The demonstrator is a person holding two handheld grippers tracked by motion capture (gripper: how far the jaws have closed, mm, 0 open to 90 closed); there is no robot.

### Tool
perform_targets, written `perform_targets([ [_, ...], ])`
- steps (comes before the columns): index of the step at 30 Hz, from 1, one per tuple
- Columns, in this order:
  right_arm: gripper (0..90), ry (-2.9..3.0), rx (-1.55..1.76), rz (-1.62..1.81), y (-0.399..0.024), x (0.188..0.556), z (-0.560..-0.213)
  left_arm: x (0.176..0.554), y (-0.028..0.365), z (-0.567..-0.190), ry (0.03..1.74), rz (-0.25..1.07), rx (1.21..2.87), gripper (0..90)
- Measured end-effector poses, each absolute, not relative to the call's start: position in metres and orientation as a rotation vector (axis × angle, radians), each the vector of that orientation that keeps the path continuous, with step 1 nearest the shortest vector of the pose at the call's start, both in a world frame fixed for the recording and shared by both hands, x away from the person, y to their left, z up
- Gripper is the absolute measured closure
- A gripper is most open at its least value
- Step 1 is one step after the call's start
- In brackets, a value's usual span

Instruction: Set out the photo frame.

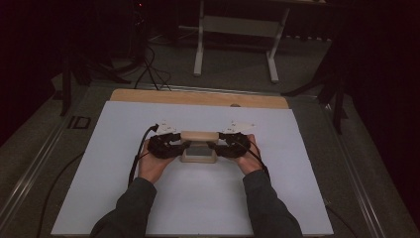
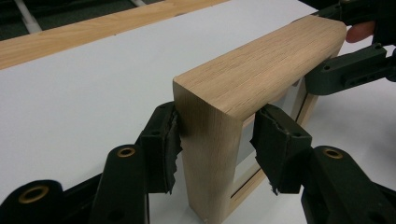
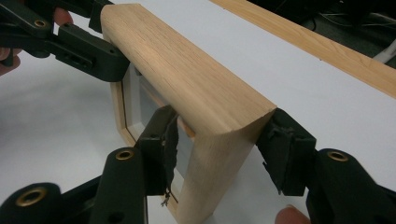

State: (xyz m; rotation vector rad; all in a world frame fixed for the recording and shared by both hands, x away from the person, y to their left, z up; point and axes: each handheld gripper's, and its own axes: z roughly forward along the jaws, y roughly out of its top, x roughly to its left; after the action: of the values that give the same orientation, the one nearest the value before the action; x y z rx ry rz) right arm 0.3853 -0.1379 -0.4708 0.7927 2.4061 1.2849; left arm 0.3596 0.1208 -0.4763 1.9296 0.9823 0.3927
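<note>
A thick wooden frame [image 1: 199, 137] with a glass pane stands upright at the middle of the white board [image 1: 198, 203]. My left gripper [image 1: 184, 146] straddles its left end. In the left gripper view its pads [image 2: 164, 144] lie against the front and back faces of the frame [image 2: 266, 65], so it is shut on it. My right gripper [image 1: 214, 146] holds the opposite end the same way. In the right gripper view one pad [image 3: 164, 140] sits against the glass side of the frame [image 3: 187, 70] and the other against the back. A hand wraps each gripper.
A light wooden strip [image 1: 198, 98] runs along the board's far edge. Black cables [image 1: 138, 153] trail from the grippers toward the left. Beyond the table stand white stand legs [image 1: 199, 44] and more cables on the dark floor.
</note>
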Motion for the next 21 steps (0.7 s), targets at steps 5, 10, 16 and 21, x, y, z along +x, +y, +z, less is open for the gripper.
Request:
perform_targets([
  [5, 50.3, 2.404, 0.81, 1.28, -0.14, 0.386, -0.472, 0.362, 0.12, -0.479, 0.997, 0.385, 1.921, 49.9],
  [10, 50.8, 2.408, 0.825, 1.272, -0.142, 0.386, -0.475, 0.363, 0.12, -0.481, 1.001, 0.379, 1.933, 49.7],
  [16, 51.5, 2.424, 0.849, 1.254, -0.143, 0.387, -0.482, 0.364, 0.118, -0.487, 1.019, 0.371, 1.934, 49.3],
  [21, 52.4, 2.437, 0.849, 1.241, -0.14, 0.388, -0.485, 0.366, 0.119, -0.489, 1.021, 0.366, 1.943, 49.5],
])
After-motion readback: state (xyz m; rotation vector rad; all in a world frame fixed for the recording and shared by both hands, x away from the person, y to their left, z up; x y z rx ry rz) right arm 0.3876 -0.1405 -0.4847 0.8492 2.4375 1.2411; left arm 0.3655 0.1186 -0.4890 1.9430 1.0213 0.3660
